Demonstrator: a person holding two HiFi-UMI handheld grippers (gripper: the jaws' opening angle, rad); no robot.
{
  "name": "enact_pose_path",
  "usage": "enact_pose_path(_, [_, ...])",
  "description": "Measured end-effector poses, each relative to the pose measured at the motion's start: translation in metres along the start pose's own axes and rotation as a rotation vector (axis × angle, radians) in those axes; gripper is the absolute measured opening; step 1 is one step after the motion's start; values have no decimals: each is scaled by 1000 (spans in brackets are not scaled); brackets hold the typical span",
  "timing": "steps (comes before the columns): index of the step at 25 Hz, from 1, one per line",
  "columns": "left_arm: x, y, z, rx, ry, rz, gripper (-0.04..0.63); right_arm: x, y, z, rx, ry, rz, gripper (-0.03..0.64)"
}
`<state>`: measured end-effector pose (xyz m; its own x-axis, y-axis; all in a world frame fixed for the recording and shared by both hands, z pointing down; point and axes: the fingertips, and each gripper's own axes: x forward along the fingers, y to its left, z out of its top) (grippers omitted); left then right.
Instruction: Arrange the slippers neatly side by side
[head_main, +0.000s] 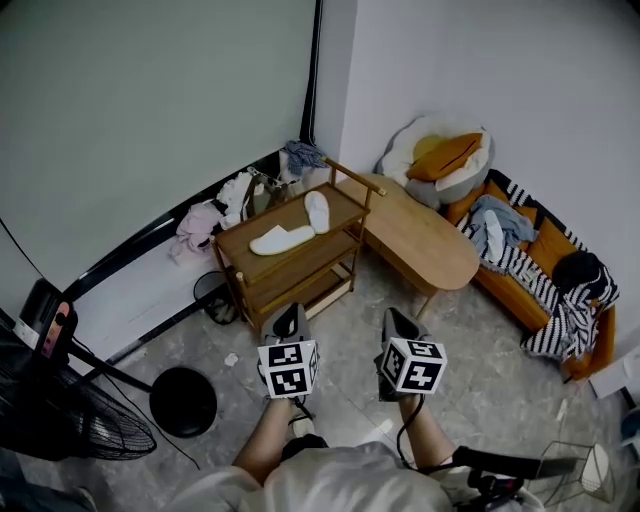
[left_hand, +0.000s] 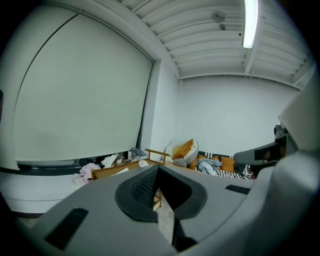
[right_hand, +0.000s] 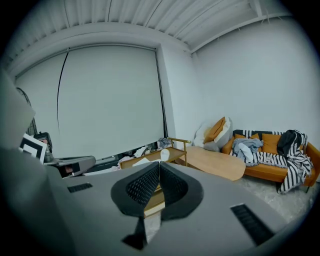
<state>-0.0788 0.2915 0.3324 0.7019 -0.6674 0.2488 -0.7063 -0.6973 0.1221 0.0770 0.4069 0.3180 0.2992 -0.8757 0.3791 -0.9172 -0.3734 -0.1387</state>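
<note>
Two white slippers lie apart on the top shelf of a wooden cart (head_main: 240, 246). One slipper (head_main: 281, 240) lies crosswise near the middle, the other (head_main: 317, 210) points away at the right end. Both grippers hover over the floor in front of the cart, well short of it. My left gripper (head_main: 290, 320) is shut and empty, with its jaw tips meeting (left_hand: 158, 168). My right gripper (head_main: 394, 324) is also shut with nothing held (right_hand: 159, 165). In the right gripper view the cart's slippers (right_hand: 164, 154) show just beyond the jaws.
An oval wooden table (head_main: 430, 245) stands right of the cart. An orange sofa (head_main: 545, 265) with clothes lines the right wall, with cushions (head_main: 440, 160) in the corner. Clothes (head_main: 210, 215) are piled behind the cart. A fan (head_main: 60, 405) and a round black base (head_main: 183, 401) are at left.
</note>
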Motion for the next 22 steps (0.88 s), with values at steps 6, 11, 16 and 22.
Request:
enact_pose_path(6, [47, 30, 13, -23, -4, 15, 3, 53, 6, 24, -16, 4, 5, 34])
enact_pose_path(11, [79, 54, 23, -25, -6, 19, 3, 90, 13, 38, -17, 2, 8, 34])
enact_pose_path(16, [98, 75, 25, -21, 7, 38, 3, 122, 17, 42, -5, 15, 12, 34])
enact_pose_path(22, [110, 106, 15, -27, 40, 95, 3, 159, 29, 37, 8, 52, 50, 34])
